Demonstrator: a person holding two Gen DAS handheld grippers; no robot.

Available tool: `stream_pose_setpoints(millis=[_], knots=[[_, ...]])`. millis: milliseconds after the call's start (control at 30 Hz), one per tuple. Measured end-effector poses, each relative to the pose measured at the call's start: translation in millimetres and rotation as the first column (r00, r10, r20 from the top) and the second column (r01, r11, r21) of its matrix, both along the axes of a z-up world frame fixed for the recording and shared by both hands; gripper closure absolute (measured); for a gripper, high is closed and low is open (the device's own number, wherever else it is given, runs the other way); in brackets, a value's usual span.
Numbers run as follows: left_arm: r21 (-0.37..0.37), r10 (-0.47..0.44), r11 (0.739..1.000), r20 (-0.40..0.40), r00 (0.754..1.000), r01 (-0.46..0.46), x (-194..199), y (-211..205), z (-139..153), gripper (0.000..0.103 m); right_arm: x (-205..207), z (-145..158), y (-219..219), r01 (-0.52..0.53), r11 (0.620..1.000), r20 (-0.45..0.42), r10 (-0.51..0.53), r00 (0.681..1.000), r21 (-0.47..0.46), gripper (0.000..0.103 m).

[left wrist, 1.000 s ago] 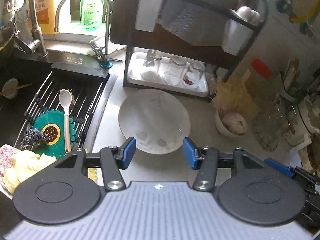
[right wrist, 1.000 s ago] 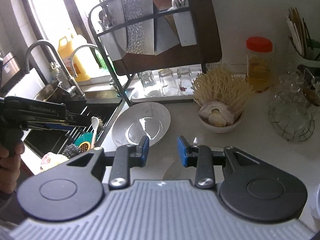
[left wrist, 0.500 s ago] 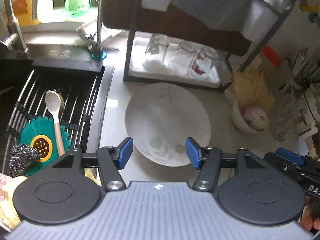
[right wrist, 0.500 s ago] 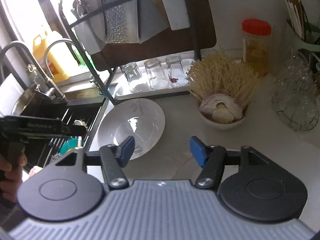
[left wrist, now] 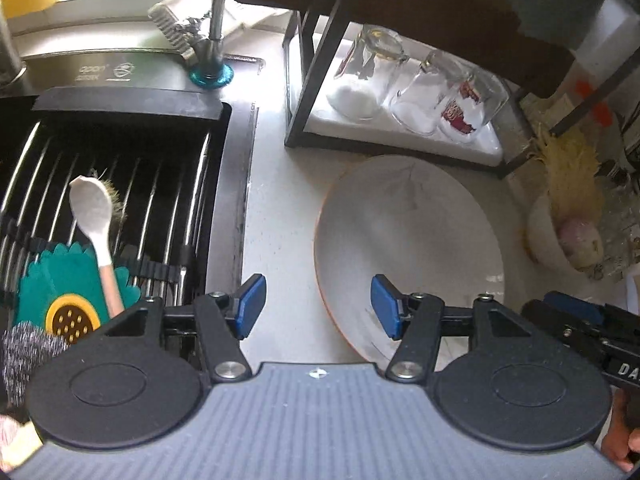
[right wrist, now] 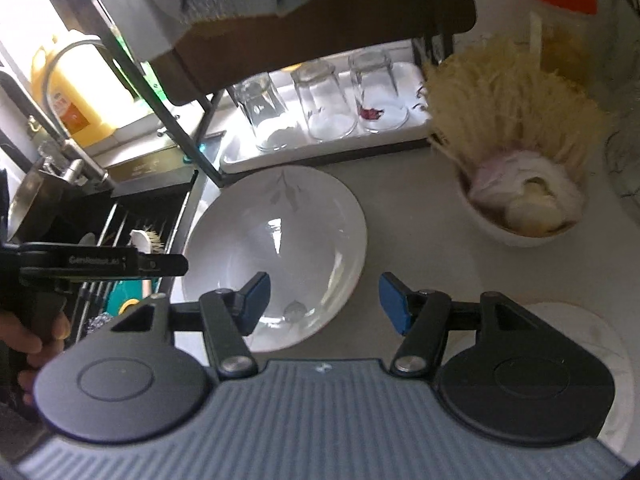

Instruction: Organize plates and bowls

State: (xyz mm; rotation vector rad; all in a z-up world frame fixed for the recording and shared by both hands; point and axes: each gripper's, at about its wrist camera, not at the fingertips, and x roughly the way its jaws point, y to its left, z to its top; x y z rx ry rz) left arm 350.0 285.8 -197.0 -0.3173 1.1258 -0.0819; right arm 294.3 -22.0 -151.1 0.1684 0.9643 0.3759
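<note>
A white plate (left wrist: 408, 240) with a faint leaf print lies flat on the grey counter in front of the dish rack; the right wrist view shows the plate (right wrist: 280, 236) too. My left gripper (left wrist: 320, 306) hangs open over the plate's left rim, its right pad above the plate and its left pad above bare counter. My right gripper (right wrist: 325, 302) is open over the plate's near right rim. Neither gripper's pads press on anything. Each gripper shows in the other's view: the right gripper (left wrist: 580, 320) and the left gripper (right wrist: 160, 265).
A black dish rack (left wrist: 316, 80) holds three upturned glasses (left wrist: 364, 76) on a white tray. The sink (left wrist: 120, 184) at left has a drying rack, a white spoon (left wrist: 94, 216) and a teal mat. A small bowl (right wrist: 520, 216) of garlic and a pale round mat (right wrist: 588, 344) sit right.
Both grippers came down and closer to the plate, which now looks larger. The right jaws widened a lot, the left jaws slightly. The plate has not moved.
</note>
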Motion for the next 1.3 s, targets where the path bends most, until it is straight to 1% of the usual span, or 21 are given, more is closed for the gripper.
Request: stream_pose_setpoints(millis=[33, 100, 233, 300, 400, 433, 500, 567, 600, 667, 733, 833, 900, 967, 1100, 1200, 1300], knots=[[-0.004, 0.002, 1.000, -0.006, 1.000, -0.002, 5, 1, -2, 0.040, 4, -2, 4, -0.001, 1.000, -0.001, 0.001, 1.000, -0.007, 0.041], [-0.025, -0.005, 1.000, 0.006, 1.000, 0.006, 17, 4, -5, 0.040, 13, -7, 10, 0.011, 1.000, -0.010, -0.012, 1.000, -0.020, 0.045], [-0.033, -0.020, 0.999, 0.007, 1.000, 0.020, 34, 8, -10, 0.041, 28, -15, 18, 0.040, 0.998, -0.033, -0.041, 0.999, -0.039, 0.050], [-0.047, -0.033, 0.998, 0.010, 0.999, 0.034, 40, 10, -12, 0.044, 33, -19, 19, 0.056, 0.996, -0.033, -0.058, 0.998, -0.070, 0.051], [-0.071, -0.057, 0.996, 0.012, 0.998, 0.058, 46, 11, -15, 0.051, 38, -26, 16, 0.080, 0.994, -0.059, -0.085, 0.995, -0.081, 0.056], [-0.072, -0.067, 0.995, 0.013, 0.998, 0.068, 47, 10, -15, 0.053, 39, -28, 16, 0.085, 0.993, -0.067, -0.091, 0.994, -0.082, 0.059], [-0.073, -0.087, 0.993, 0.019, 0.996, 0.088, 48, 7, -17, 0.059, 41, -31, 16, 0.095, 0.992, -0.078, -0.101, 0.992, -0.085, 0.062], [-0.068, -0.110, 0.991, 0.017, 0.994, 0.111, 50, 3, -20, 0.069, 42, -34, 16, 0.101, 0.992, -0.085, -0.107, 0.991, -0.077, 0.066], [-0.065, -0.121, 0.990, 0.019, 0.993, 0.121, 50, 2, -22, 0.071, 42, -35, 17, 0.102, 0.992, -0.088, -0.109, 0.990, -0.076, 0.067], [-0.079, -0.123, 0.989, 0.017, 0.992, 0.124, 51, 1, -23, 0.077, 44, -38, 19, 0.106, 0.991, -0.092, -0.114, 0.989, -0.083, 0.071], [-0.087, -0.119, 0.989, 0.007, 0.993, 0.119, 53, 0, -25, 0.077, 45, -37, 21, 0.110, 0.990, -0.094, -0.118, 0.989, -0.090, 0.076], [-0.089, -0.125, 0.988, 0.012, 0.992, 0.125, 56, -1, -26, 0.078, 46, -37, 25, 0.092, 0.990, -0.086, -0.101, 0.991, -0.106, 0.076], [-0.097, -0.122, 0.988, 0.004, 0.993, 0.122, 58, 0, -29, 0.079, 48, -39, 25, 0.093, 0.991, -0.092, -0.102, 0.990, -0.100, 0.077], [-0.094, -0.128, 0.987, 0.005, 0.992, 0.128, 60, -1, -31, 0.079, 50, -44, 24, 0.095, 0.991, -0.106, -0.105, 0.989, -0.095, 0.080], [-0.097, -0.145, 0.985, -0.008, 0.989, 0.143, 63, -1, -33, 0.079, 53, -45, 24, 0.083, 0.993, -0.108, -0.091, 0.990, -0.085, 0.079], [-0.112, -0.146, 0.983, -0.026, 0.989, 0.142, 64, 2, -35, 0.079, 55, -46, 19, 0.083, 0.995, -0.121, -0.089, 0.989, -0.051, 0.079], [-0.108, -0.152, 0.983, -0.033, 0.988, 0.148, 63, 2, -33, 0.079, 52, -43, 18, 0.067, 0.997, -0.123, -0.071, 0.990, -0.032, 0.079]])
